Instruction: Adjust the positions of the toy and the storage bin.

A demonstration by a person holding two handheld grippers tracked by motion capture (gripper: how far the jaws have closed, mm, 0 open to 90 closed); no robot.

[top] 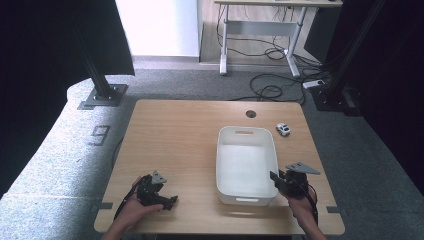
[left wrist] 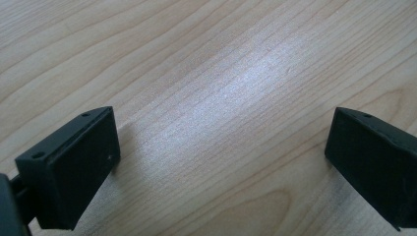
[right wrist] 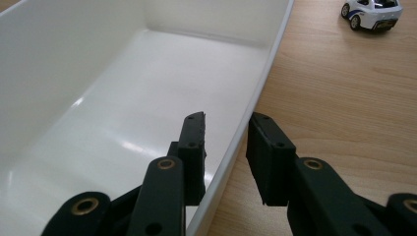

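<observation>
Right gripper straddles the white bin's near right wall, one jaw inside and one outside.
Its jaws stand narrow about the rim; whether the pads press is unclear. A toy car sits beyond, well apart. The left gripper rests wide open on bare table.

A plain white tub sits on the light wood-grain bench; at upper right, the toy car is white with blue trim; both jaws are black.
</observation>
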